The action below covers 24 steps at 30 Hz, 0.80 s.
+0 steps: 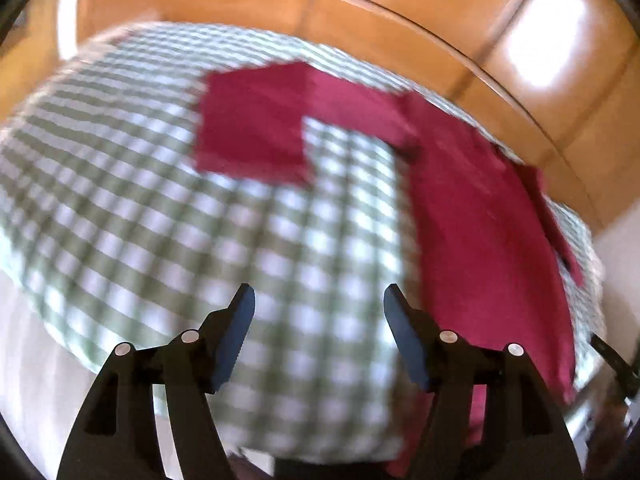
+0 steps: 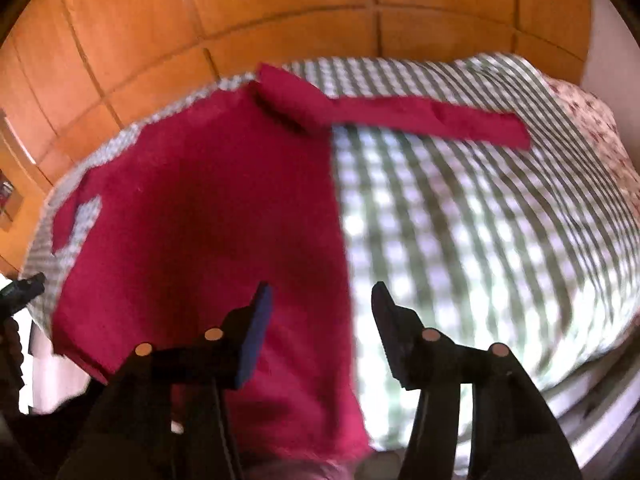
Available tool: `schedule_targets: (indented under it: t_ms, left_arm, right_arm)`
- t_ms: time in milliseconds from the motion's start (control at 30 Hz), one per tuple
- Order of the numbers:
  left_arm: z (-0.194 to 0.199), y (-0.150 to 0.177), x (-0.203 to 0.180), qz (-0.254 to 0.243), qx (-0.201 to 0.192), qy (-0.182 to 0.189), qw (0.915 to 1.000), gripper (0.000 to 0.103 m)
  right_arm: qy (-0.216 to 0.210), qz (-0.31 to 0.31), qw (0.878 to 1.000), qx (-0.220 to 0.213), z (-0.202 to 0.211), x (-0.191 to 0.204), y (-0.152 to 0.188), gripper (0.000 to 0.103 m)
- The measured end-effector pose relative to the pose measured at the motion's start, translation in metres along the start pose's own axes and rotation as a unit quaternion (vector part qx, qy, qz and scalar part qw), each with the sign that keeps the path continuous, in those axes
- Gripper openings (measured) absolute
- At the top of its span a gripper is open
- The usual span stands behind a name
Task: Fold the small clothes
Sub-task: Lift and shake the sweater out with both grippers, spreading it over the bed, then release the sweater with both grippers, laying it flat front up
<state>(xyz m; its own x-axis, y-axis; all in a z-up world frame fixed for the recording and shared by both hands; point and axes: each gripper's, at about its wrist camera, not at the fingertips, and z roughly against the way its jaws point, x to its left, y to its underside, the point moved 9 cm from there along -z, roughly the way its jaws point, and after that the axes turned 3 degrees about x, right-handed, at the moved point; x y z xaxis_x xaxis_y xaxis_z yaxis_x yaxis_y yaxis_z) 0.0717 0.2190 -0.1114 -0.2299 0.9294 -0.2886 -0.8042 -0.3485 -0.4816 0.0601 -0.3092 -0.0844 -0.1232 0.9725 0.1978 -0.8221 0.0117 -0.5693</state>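
Left wrist view, motion-blurred: left tool (image 1: 319,294) hanging spread and empty over bare checked bedcover (image 1: 120,200); red garment (image 1: 480,220) lying flat rightward, near hem cut off. Right wrist view: right tool (image 2: 322,292) spread, straddling the garment's edge; sleeve (image 2: 440,120) stretching toward open bedcover.

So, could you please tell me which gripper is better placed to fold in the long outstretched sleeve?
Probably left: the left gripper faces the sleeve; the right gripper hangs over the shirt's body.
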Motion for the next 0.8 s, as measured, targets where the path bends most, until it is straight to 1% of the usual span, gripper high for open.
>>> schedule_targets:
  t_ms: [67,100,167,233,300,367,400,433,467,500,533,567,600,667,700,767,800]
  left_arm:
    - [0.001,-0.009,0.01,-0.012,-0.023,-0.05,0.9984,0.066]
    - [-0.001,-0.013,0.015,-0.028,-0.028,-0.072,0.9966,0.066]
    - [-0.008,-0.024,0.02,-0.044,-0.037,-0.099,0.9934,0.066]
    - [-0.019,-0.03,0.015,-0.056,-0.042,-0.111,0.9914,0.066]
    - [-0.036,-0.039,0.01,-0.081,-0.044,-0.122,0.9882,0.066]
    - [-0.054,-0.048,0.001,-0.113,-0.046,-0.14,0.9826,0.067]
    - [-0.066,-0.054,-0.001,-0.132,-0.046,-0.156,0.9778,0.067]
    - [-0.075,-0.06,0.0,-0.142,-0.048,-0.173,0.9735,0.067]
    - [-0.081,-0.065,0.002,-0.143,-0.05,-0.18,0.9719,0.066]
    - [-0.09,-0.071,0.007,-0.136,-0.046,-0.176,0.9738,0.06]
    - [-0.095,-0.077,0.01,-0.125,-0.043,-0.163,0.9777,0.042]
    - [-0.096,-0.081,0.012,-0.117,-0.04,-0.156,0.98,0.032]
    - [-0.093,-0.09,0.014,-0.107,-0.039,-0.148,0.9824,0.012]
    - [-0.077,-0.106,0.021,-0.069,-0.055,-0.112,0.9898,0.011]
    - [-0.066,-0.117,0.03,-0.036,-0.062,-0.082,0.994,0.011]
    - [-0.047,-0.137,0.05,0.02,-0.075,-0.049,0.9958,0.01]
    - [-0.035,-0.149,0.066,0.052,-0.085,-0.035,0.9944,0.01]
  right_arm:
    - [-0.026,0.01,1.0,0.005,-0.013,0.025,-0.005,0.055]
    - [-0.039,0.02,0.999,0.011,-0.023,0.045,-0.006,0.055]
    - [-0.053,0.029,0.998,0.019,-0.036,0.067,-0.007,0.055]
    - [-0.076,0.041,0.996,0.032,-0.05,0.094,-0.004,0.055]
    - [-0.084,0.054,0.994,0.04,-0.065,0.116,-0.001,0.055]
    - [-0.097,0.058,0.992,0.052,-0.076,0.133,0.004,0.056]
    - [-0.098,0.059,0.992,0.054,-0.08,0.138,0.004,0.057]
    - [-0.098,0.061,0.992,0.055,-0.085,0.141,0.005,0.059]
    - [-0.096,0.062,0.992,0.054,-0.088,0.144,0.006,0.062]
    - [-0.095,0.062,0.992,0.053,-0.091,0.145,0.006,0.064]
    - [-0.094,0.062,0.992,0.052,-0.092,0.145,0.006,0.064]
    - [-0.092,0.062,0.992,0.053,-0.093,0.144,0.005,0.065]
    - [-0.092,0.062,0.992,0.054,-0.094,0.144,0.005,0.065]
    - [-0.095,0.058,0.992,0.055,-0.097,0.143,0.004,0.064]
    - [-0.096,0.055,0.992,0.055,-0.097,0.141,0.005,0.064]
    - [-0.096,0.052,0.993,0.054,-0.097,0.14,0.004,0.064]
    - [-0.095,0.051,0.993,0.054,-0.098,0.14,0.004,0.064]
